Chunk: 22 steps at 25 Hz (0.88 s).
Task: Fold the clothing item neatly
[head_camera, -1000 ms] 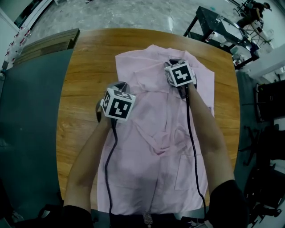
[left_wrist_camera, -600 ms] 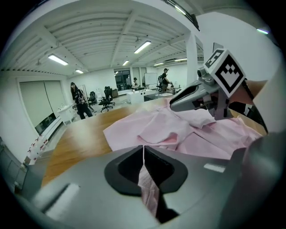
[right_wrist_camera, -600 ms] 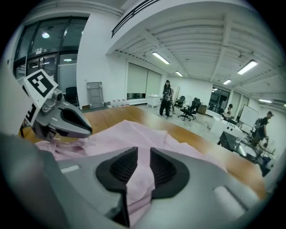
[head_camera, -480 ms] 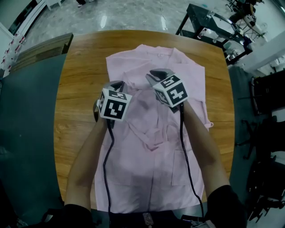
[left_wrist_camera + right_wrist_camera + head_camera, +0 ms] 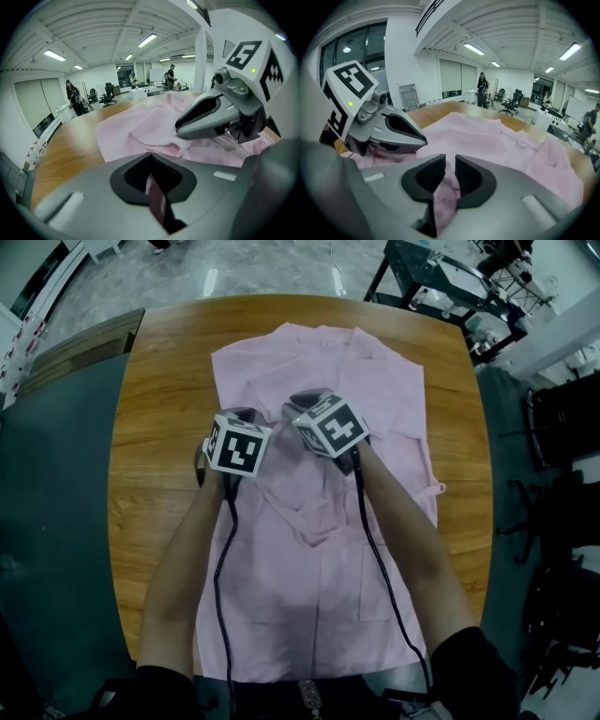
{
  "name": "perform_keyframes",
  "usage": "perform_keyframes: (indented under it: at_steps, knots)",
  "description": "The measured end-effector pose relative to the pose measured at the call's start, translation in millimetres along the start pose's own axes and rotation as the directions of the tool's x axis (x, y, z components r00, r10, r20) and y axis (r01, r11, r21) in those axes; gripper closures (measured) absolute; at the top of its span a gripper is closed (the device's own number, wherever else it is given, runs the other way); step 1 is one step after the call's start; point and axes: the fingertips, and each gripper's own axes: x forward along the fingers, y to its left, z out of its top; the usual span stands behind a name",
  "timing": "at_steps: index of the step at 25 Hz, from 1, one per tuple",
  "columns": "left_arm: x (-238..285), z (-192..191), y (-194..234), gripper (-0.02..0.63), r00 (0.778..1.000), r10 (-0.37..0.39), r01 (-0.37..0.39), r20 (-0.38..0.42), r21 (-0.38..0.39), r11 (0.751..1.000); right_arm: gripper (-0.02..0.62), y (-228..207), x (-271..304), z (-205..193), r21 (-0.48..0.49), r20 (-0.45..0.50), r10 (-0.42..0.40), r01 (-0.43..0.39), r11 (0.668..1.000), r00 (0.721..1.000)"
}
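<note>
Pale pink short-sleeved cloth garment point(image 5: 380, 418) lies flat on round wooden table point(image 5: 155, 437), collar far, hem near. L gripper point(image 5: 242, 414) clamped on chest fabric. R gripper point(image 5: 302, 401), just beside it, also pinches fabric. Garment's long axis runs straight away from both.

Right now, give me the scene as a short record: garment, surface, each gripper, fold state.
garment: pink shirt, spread open, collar at the far edge
surface: wooden table
left gripper: shut on a thin fold of the shirt
right gripper: shut on a bunch of shirt fabric
positions: the two grippers sit side by side over the shirt's upper middle
fold state: not folded yet; lower half lies flat, creases near the middle
</note>
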Motion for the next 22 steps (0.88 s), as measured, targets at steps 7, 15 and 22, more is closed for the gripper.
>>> perform_keyframes:
  at_steps: [7, 15, 22]
  knots:
    - [-39.8, 17.3, 9.2, 0.597, 0.996, 0.061, -0.059, 0.063, -0.036, 0.998, 0.529, -32.0, -72.3, -6.5, 0.053, 0.051, -0.087, 0.084, 0.995, 0.995]
    - [-97.3, 65.3, -0.3, 0.598, 0.989, 0.083, -0.079, 0.126, -0.031, 0.996, 0.529, -73.9, -164.2, -16.0, 0.075, 0.093, -0.160, 0.153, 0.985, 0.983]
    - [-105.9, 120.9, 3.2, 0.595, 0.986, 0.067, -0.068, 0.154, 0.003, 0.998, 0.528, -110.8, -209.3, 0.8, 0.051, 0.141, -0.175, 0.169, 0.984, 0.975]
